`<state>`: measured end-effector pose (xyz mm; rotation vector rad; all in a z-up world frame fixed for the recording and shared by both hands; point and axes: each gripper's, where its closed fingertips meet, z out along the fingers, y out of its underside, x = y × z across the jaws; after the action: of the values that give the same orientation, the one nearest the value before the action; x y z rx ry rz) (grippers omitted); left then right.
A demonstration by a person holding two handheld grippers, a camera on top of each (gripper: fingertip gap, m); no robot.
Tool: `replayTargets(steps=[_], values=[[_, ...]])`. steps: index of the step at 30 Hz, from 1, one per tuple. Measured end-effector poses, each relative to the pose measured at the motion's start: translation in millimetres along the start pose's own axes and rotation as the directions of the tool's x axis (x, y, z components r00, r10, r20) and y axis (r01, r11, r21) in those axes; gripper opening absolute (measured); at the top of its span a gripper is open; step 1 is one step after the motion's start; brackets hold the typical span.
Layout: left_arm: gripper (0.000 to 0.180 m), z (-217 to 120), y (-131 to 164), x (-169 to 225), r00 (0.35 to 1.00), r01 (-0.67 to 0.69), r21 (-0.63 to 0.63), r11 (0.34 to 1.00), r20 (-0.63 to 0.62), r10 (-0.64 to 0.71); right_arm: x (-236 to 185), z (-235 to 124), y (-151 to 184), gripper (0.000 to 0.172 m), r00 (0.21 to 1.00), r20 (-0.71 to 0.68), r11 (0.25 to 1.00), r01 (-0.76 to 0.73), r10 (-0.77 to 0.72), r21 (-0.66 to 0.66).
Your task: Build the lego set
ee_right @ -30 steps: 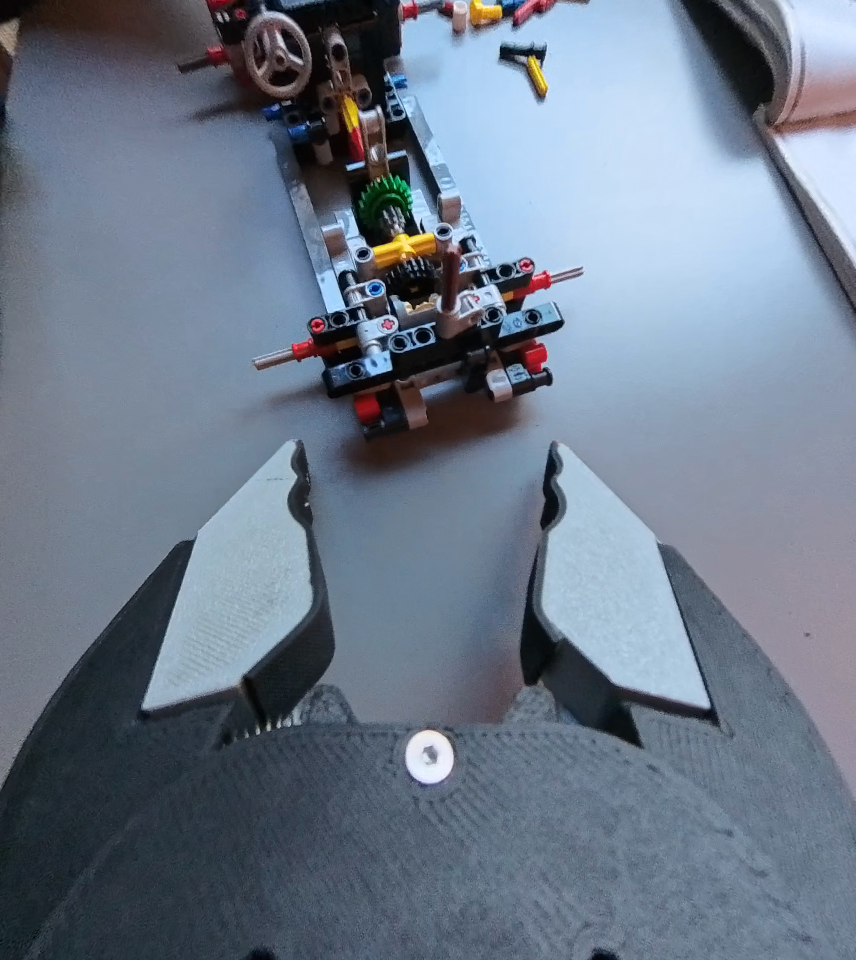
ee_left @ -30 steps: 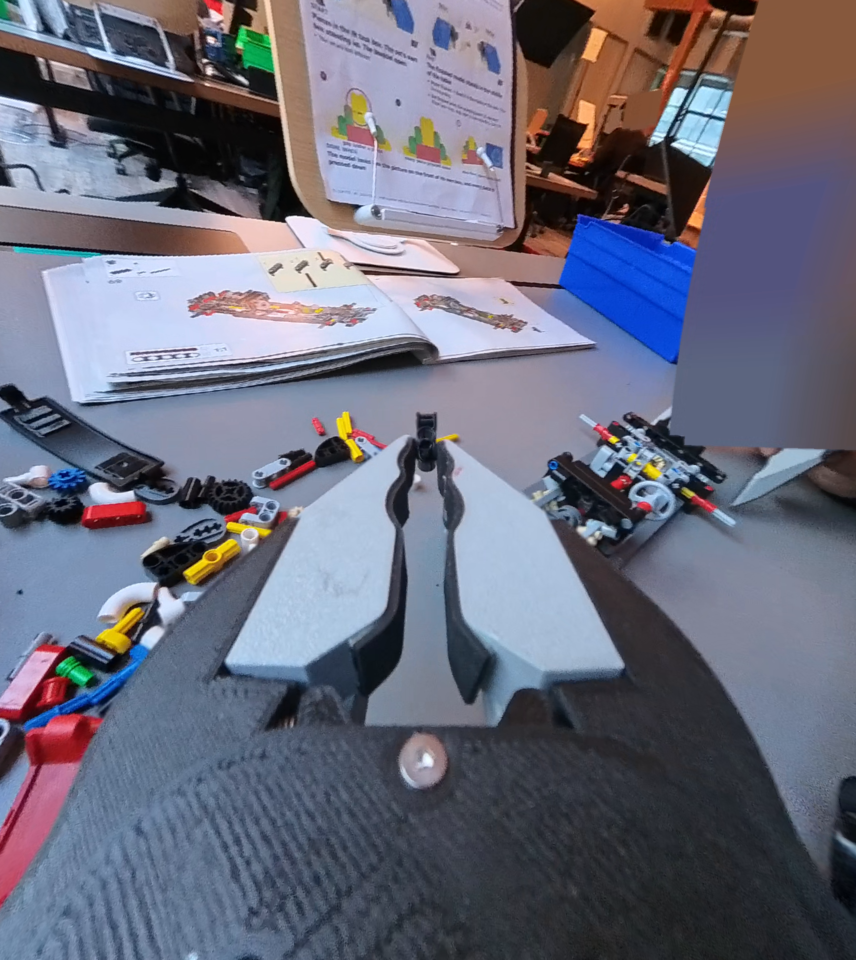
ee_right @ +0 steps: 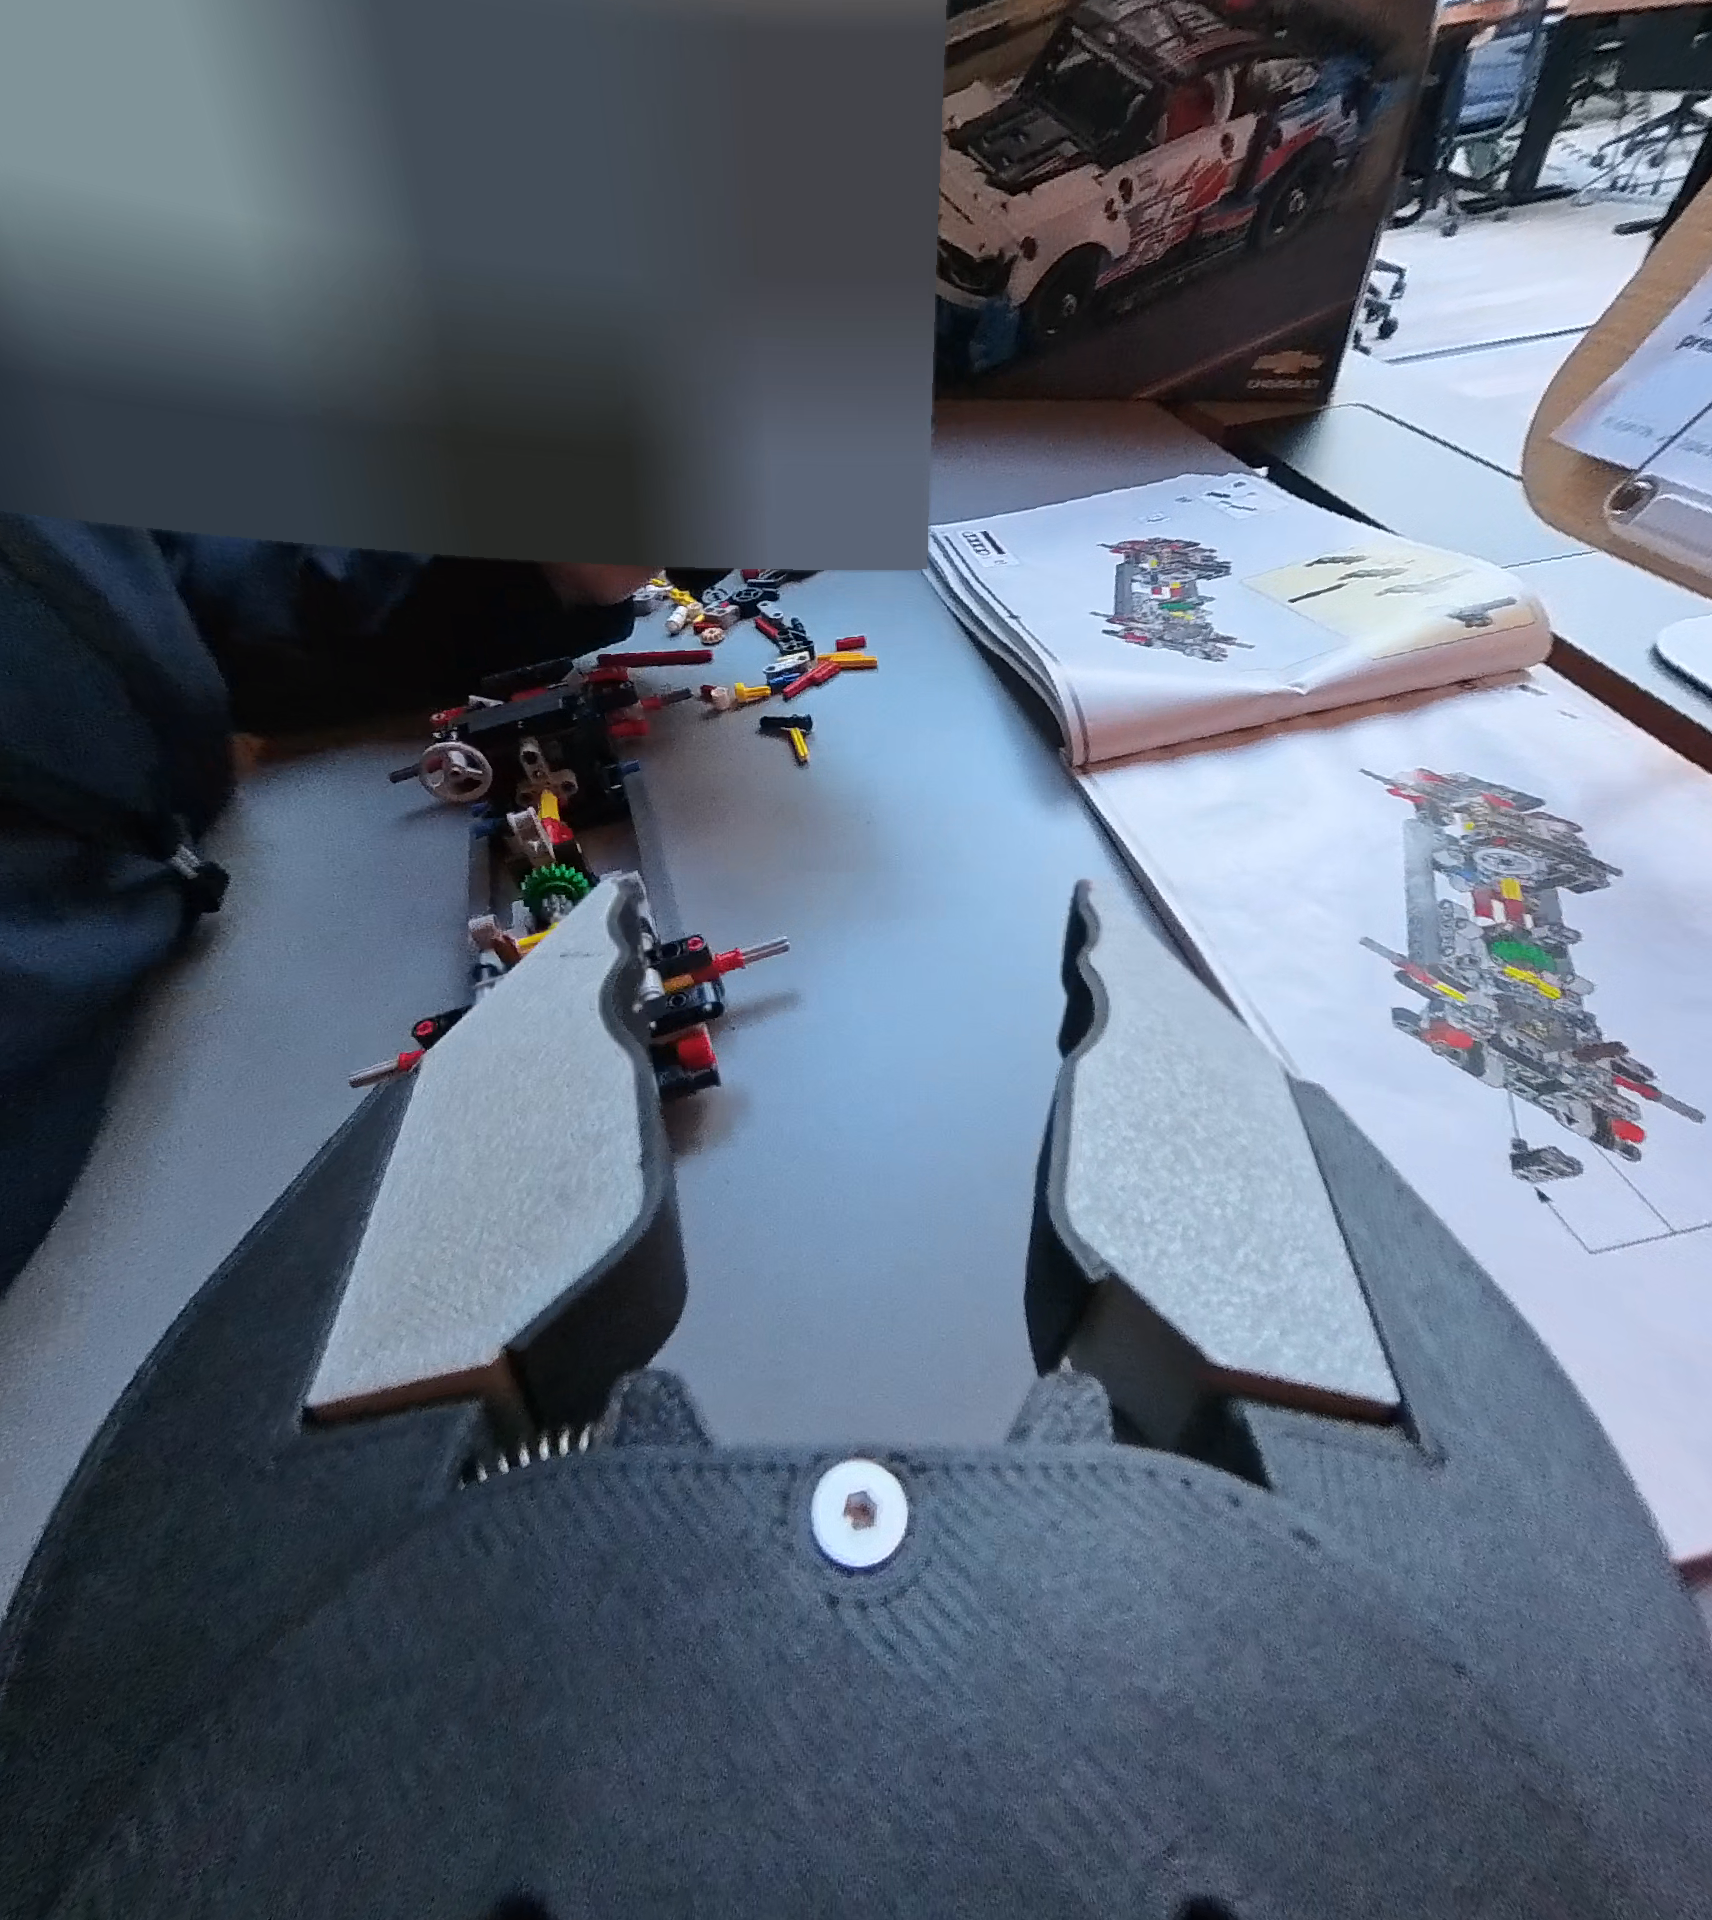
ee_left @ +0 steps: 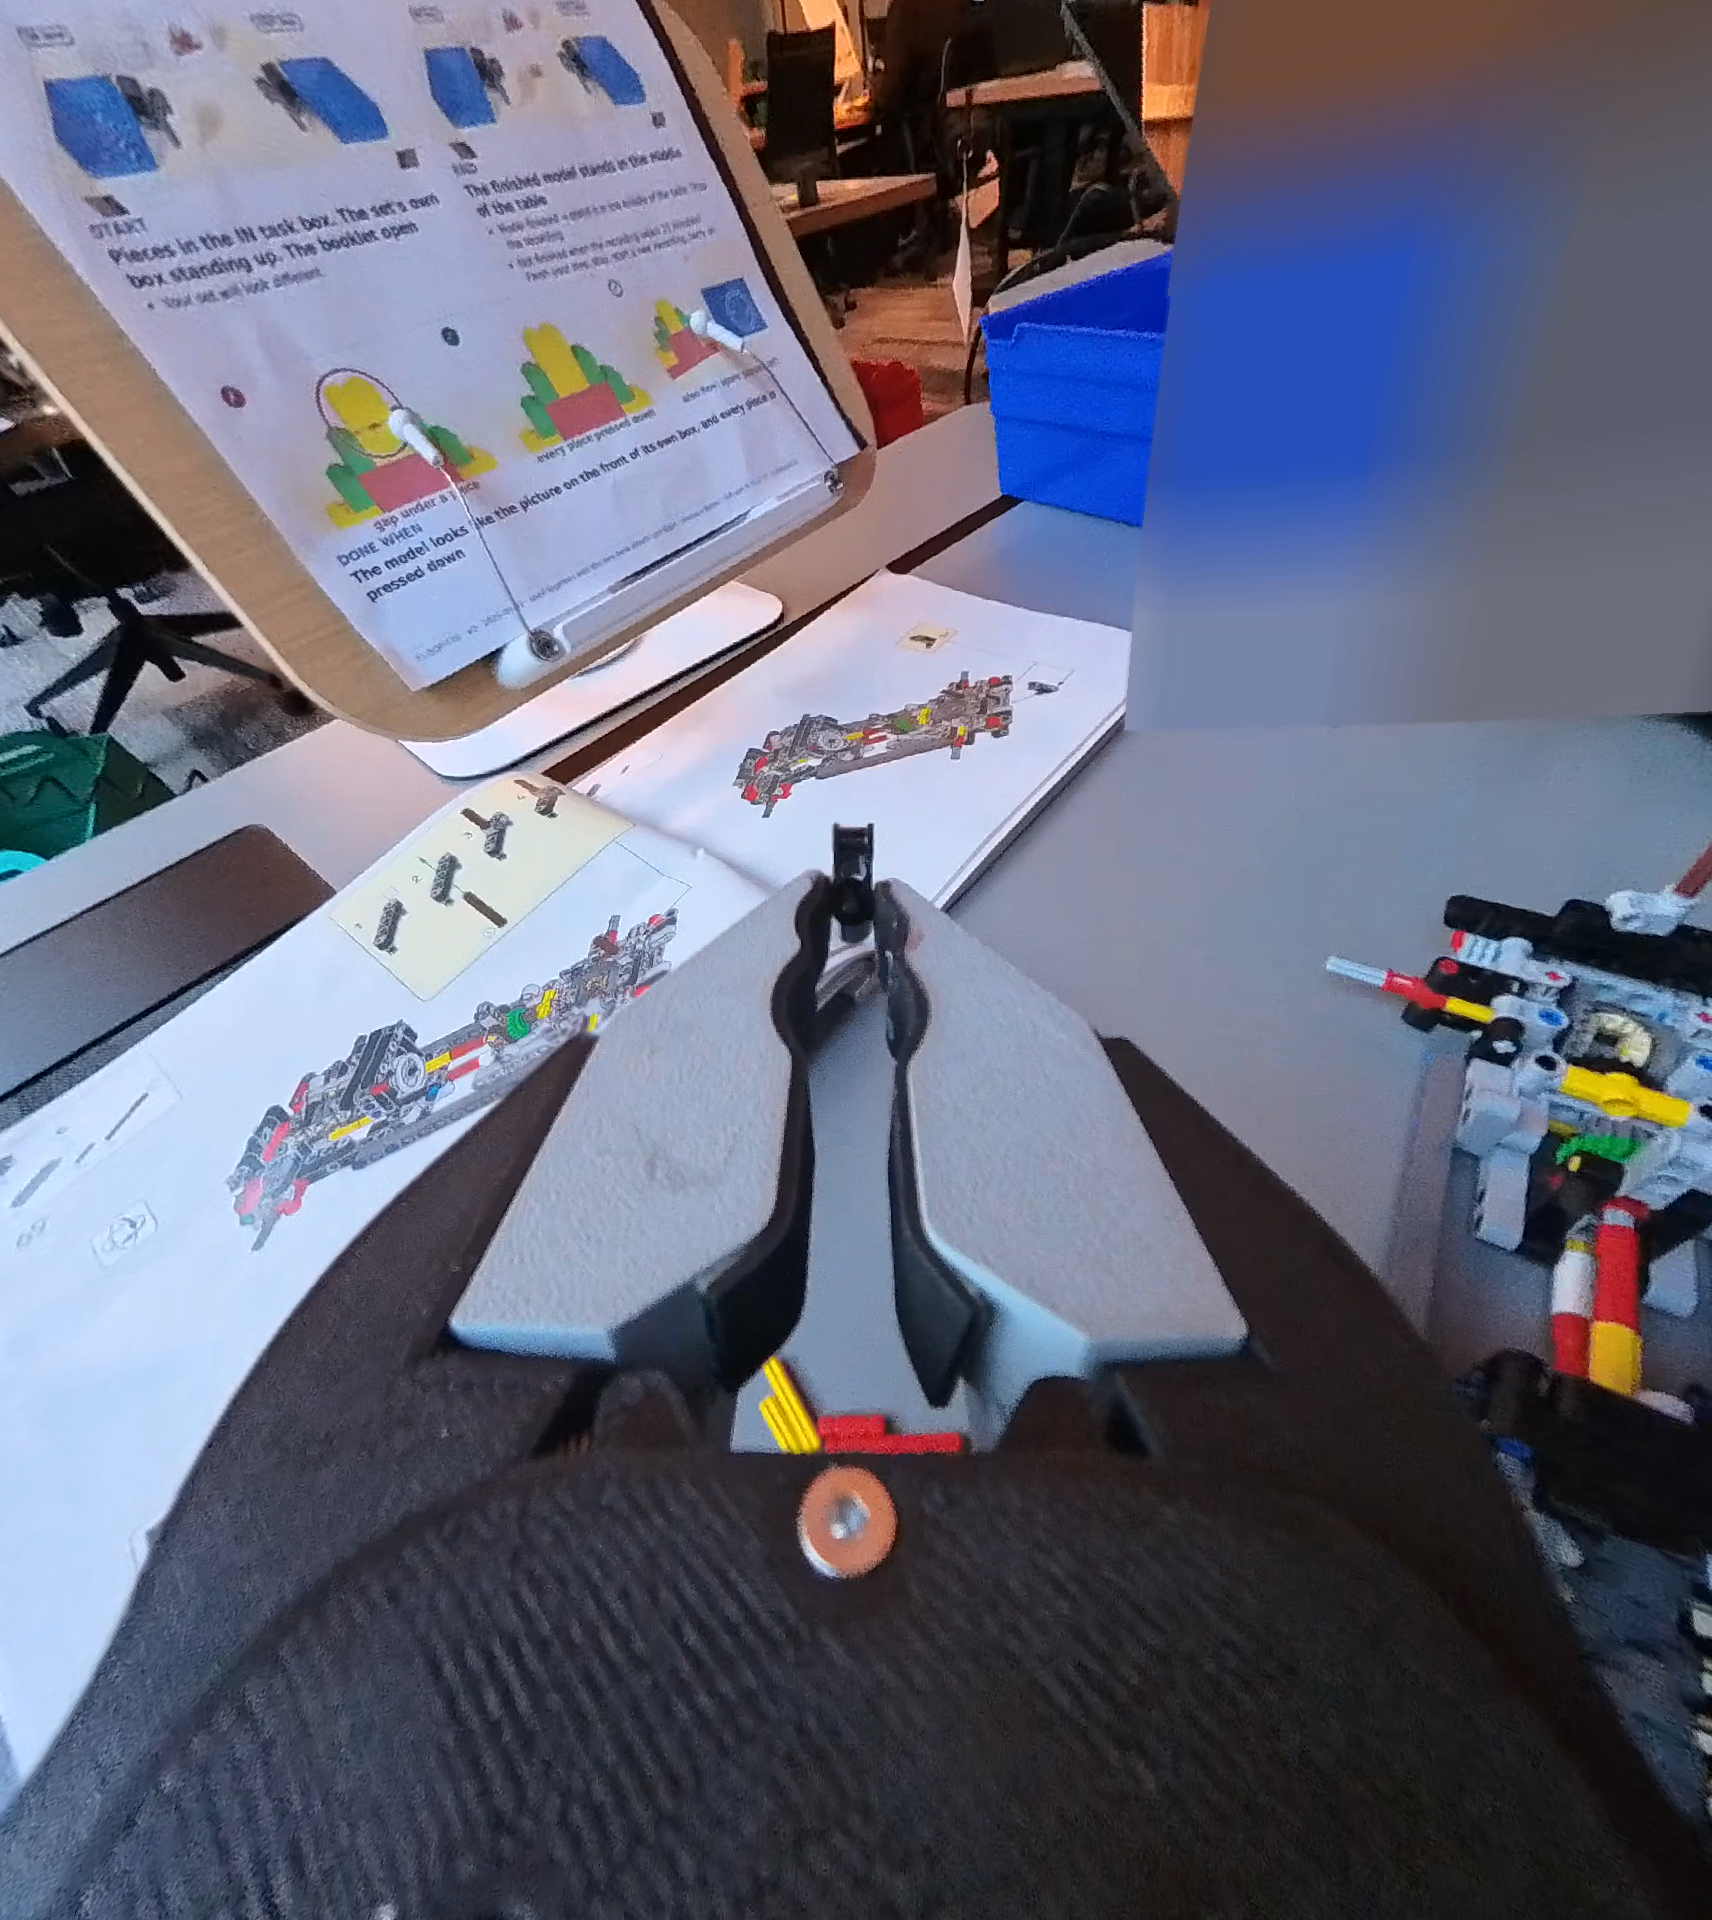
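My left gripper (ee_left: 850,902) is shut on a small black connector piece (ee_left: 850,868) that sticks up past the fingertips, held in the air over the open instruction booklet (ee_left: 208,1039). The part-built brick chassis (ee_left: 1610,1101) lies on the grey table to its right. My right gripper (ee_right: 857,914) is open and empty above the table. Its left finger (ee_right: 561,1039) covers the near end of the chassis (ee_right: 561,790); nothing lies between the pads.
Loose small pieces (ee_right: 779,665) lie beyond the chassis. The booklet (ee_right: 1403,935) lies to the right, a printed set box (ee_right: 1153,177) behind it. A sheet stand (ee_left: 478,343) and a blue bin (ee_left: 1080,405) stand at the back. A person's dark sleeve (ee_right: 31,831) is at left. The gap from one gripper's tips to the other's is roughly 20 cm.
My left gripper has swung right and forward with the black piece, from over the loose parts to over the booklet. My right gripper has risen, drifted right of the chassis and narrowed a little.
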<state>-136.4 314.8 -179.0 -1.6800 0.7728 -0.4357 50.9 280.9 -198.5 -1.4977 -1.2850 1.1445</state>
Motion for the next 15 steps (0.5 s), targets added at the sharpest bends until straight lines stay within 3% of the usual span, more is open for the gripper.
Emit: replayTargets(steps=[15], values=[[0.005, 2, 5, 1, 0.995, 0.097, 0.019, 0.995, -0.029, -0.096, 2, 0, 4, 0.078, 0.997, 0.041, 0.998, -0.06, 0.06, 0.0]])
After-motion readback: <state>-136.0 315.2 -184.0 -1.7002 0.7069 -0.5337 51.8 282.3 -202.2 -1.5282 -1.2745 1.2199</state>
